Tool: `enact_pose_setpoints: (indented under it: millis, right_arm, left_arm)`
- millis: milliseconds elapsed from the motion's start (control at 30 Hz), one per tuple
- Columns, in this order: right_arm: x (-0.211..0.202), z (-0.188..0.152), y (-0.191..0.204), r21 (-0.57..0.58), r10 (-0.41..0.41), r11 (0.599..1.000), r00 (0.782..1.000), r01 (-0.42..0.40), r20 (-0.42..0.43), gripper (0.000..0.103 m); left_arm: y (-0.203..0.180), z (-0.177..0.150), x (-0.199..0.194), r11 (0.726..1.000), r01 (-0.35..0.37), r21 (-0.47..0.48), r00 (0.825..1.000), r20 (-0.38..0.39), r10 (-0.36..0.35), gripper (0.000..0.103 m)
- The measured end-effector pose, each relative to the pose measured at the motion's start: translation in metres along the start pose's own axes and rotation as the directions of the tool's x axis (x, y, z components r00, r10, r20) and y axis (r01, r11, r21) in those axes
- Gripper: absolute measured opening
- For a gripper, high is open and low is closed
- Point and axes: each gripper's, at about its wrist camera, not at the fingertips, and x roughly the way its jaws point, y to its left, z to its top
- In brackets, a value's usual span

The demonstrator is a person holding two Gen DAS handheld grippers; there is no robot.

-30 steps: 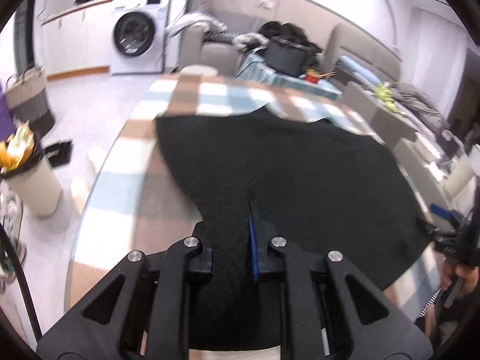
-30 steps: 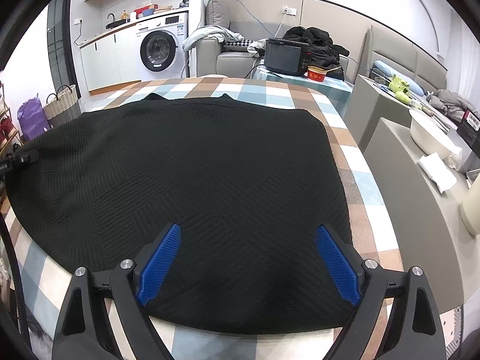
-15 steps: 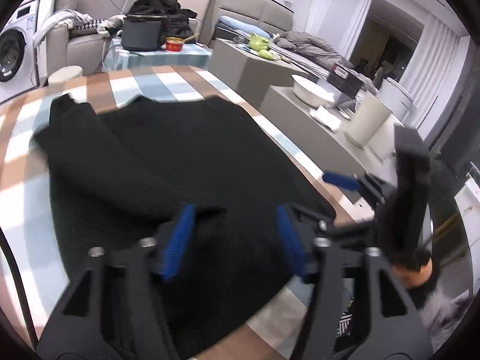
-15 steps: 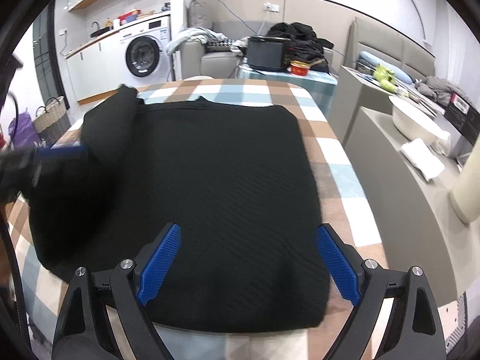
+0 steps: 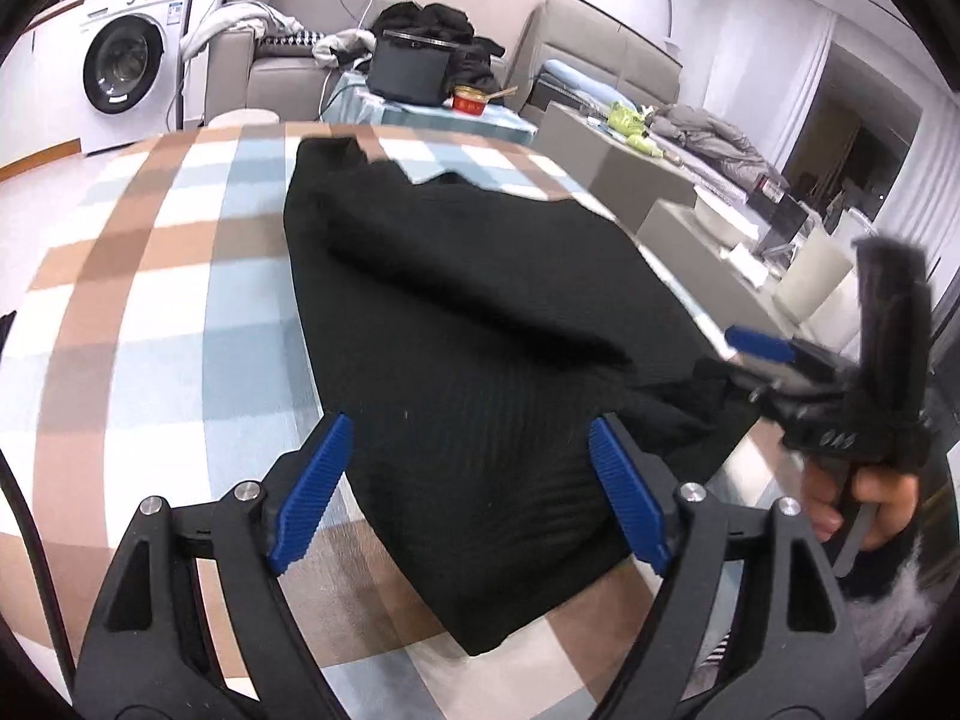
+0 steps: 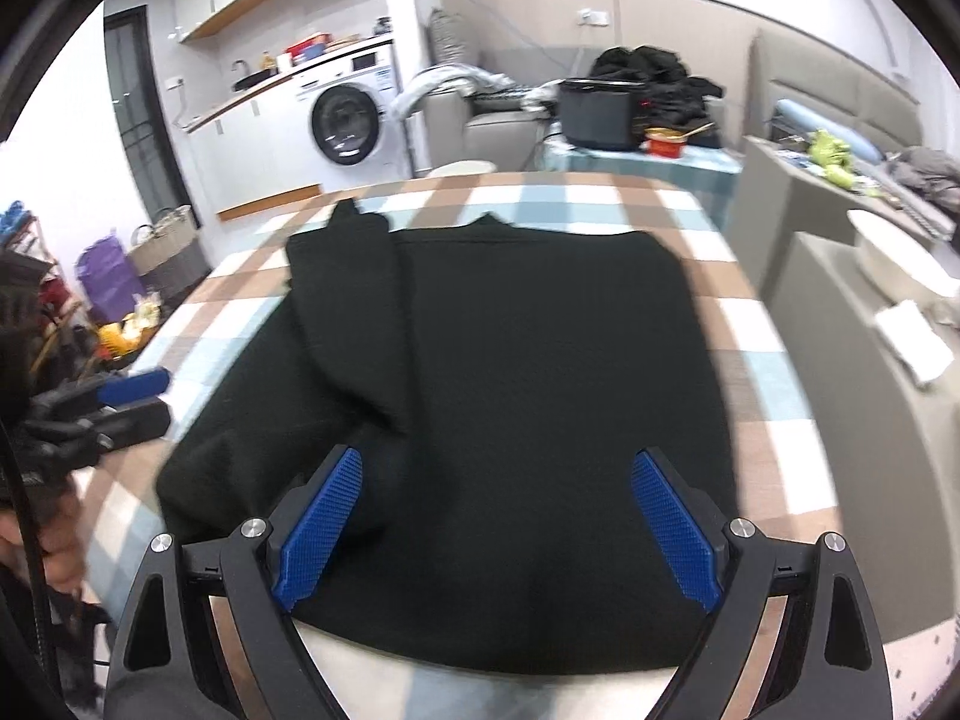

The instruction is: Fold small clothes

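Note:
A black knit garment point(image 5: 480, 324) lies flat on the checked tablecloth point(image 5: 150, 276). Its left side is folded over the body, with a long crease point(image 6: 360, 336) running down it. My left gripper point(image 5: 471, 495) hovers over the garment's near left corner. Its jaws are opening, and only flat cloth lies below the blue pads point(image 5: 312, 492). My right gripper point(image 6: 497, 531) stands open above the near hem with nothing between its fingers. In each wrist view the other gripper shows at the edge: the right gripper point(image 5: 738, 360) in a hand, the left gripper point(image 6: 135, 402) beside the cloth.
Behind the table are a washing machine point(image 6: 348, 120), a sofa with clothes, and a side table with a black box point(image 6: 600, 111) and a red bowl point(image 6: 663, 141). Grey cabinets point(image 6: 840, 324) stand close on the right. Baskets and bags point(image 6: 108, 282) sit on the floor at left.
My left gripper was shut on the garment's left edge. It carried that edge over the body, let go, and its jaws have widened. The right gripper stayed open over the hem.

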Motion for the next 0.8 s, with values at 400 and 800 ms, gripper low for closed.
enact_pose_setpoints:
  millis: [400, 800]
  right_arm:
    - [0.005, 0.013, 0.010, 0.041, 0.100, 0.994, 0.995, -0.098, -0.024, 0.093]
    - [0.040, 0.005, 0.025, 0.052, 0.273, 0.962, 0.948, -0.268, -0.161, 0.013]
  left_arm:
    - [-0.020, -0.033, 0.023, 0.986, -0.058, 0.158, 0.991, -0.109, 0.076, 0.080]
    - [0.000, -0.052, 0.015, 0.972, -0.150, 0.183, 0.973, -0.146, 0.178, 0.080]
